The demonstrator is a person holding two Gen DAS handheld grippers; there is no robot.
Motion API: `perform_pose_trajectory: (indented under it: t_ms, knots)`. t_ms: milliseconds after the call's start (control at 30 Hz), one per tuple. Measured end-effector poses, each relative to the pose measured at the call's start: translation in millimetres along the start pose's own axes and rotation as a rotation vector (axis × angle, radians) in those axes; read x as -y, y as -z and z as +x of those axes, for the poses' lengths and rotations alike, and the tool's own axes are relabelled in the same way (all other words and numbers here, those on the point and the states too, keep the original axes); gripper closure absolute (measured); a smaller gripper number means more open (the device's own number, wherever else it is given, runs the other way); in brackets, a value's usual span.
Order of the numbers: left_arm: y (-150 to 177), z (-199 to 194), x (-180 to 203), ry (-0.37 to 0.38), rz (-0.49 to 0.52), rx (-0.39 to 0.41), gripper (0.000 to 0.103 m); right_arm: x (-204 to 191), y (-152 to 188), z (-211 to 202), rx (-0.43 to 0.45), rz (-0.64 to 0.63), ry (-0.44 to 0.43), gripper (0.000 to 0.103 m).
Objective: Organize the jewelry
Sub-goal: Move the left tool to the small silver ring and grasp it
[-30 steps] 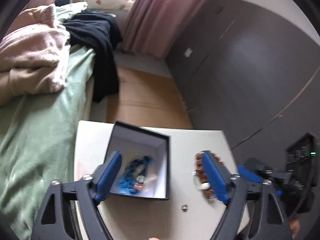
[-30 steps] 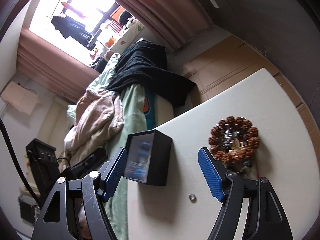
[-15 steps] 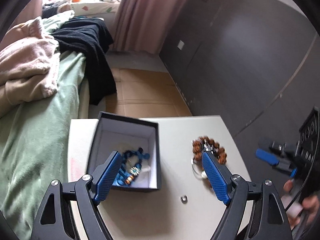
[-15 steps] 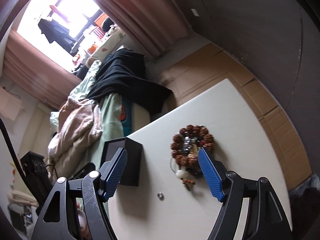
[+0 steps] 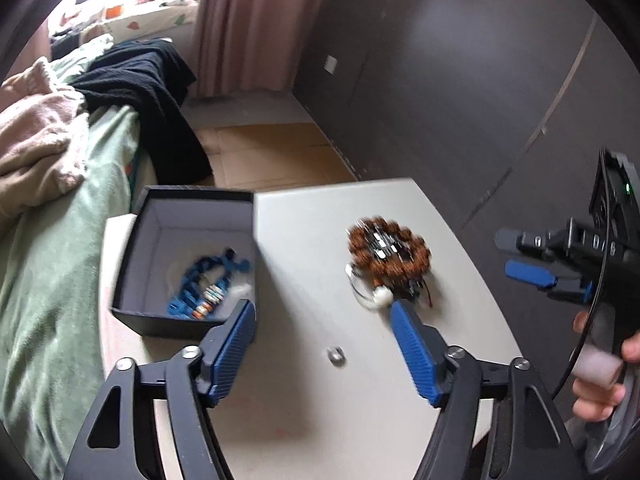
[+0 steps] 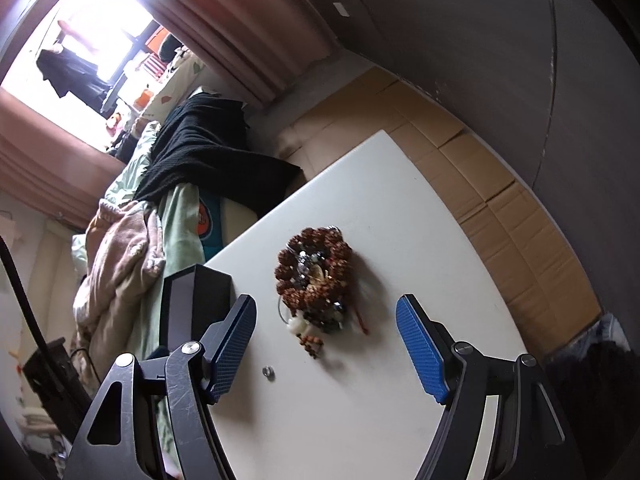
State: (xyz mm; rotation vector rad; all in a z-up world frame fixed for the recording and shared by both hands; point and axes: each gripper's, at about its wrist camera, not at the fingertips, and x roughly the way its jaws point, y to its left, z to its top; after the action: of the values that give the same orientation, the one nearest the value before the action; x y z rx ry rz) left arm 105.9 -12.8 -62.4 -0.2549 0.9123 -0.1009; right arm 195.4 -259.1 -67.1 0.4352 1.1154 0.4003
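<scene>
A pile of jewelry with a brown bead bracelet (image 5: 388, 254) lies on the white table (image 5: 304, 216); it also shows in the right wrist view (image 6: 316, 272). An open dark box (image 5: 188, 256) at the table's left holds blue beaded jewelry (image 5: 204, 288); the right wrist view shows the box's dark outer side (image 6: 192, 304). A small silver ring (image 5: 336, 354) lies near the front, also in the right wrist view (image 6: 268, 371). My left gripper (image 5: 322, 316) is open and empty above the table. My right gripper (image 6: 326, 314) is open and empty, hovering over the bracelet pile; it also shows at the right edge (image 5: 532, 272).
A bed with green sheet (image 5: 52, 264), pink blanket (image 5: 36, 144) and black garment (image 5: 160, 92) borders the table's left. Cardboard (image 5: 264, 152) covers the floor beyond. A dark wardrobe wall (image 5: 460, 80) stands at right. Pink curtains (image 6: 256, 32) hang at the back.
Both grippers shifted. The left view moved right, so the box and bracelet sit further left between its fingers. The right gripper drew back, and the bracelet pile now lies between its fingers.
</scene>
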Motion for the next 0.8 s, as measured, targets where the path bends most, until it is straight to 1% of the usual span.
perform_pose_trajectory:
  t_ms: [100,233,267,333,400,667,733,800]
  knots:
    - [9.9,10.6,12.1,-0.014,0.038,-0.033,0.044,5.4,3.5,-3.9,-0.005,0.008,-0.009,0.029]
    - [23.8,30.5,24.5,-0.077,0.098,-0.066,0.045,10.9,10.2,-4.6,-0.020,0.008,0.007,0.029]
    - [26.9,35.1,25.7,-0.078,0.104,-0.076,0.046,12.3,11.0,-4.6,-0.024,0.011,0.009,0.029]
    - [32.2,43.2,27.1,-0.088,0.109,-0.093,0.051,16.0,13.3,-5.9,-0.029,0.016,0.010,0.029]
    - [35.0,50.3,26.7,-0.108,0.108,-0.099,0.053,18.7,14.3,-8.4,-0.027,0.019,0.010,0.029]
    - [41.3,70.3,31.5,-0.138,0.113,-0.113,0.055,33.9,14.8,-15.3,-0.026,0.048,0.025,0.029]
    - [42.3,75.9,32.8,-0.146,0.118,-0.118,0.061,37.3,15.3,-14.2,-0.034,0.056,0.029,0.029]
    - [42.5,78.5,34.3,-0.155,0.121,-0.106,0.062,39.0,15.9,-13.1,-0.040,0.060,0.031,0.029]
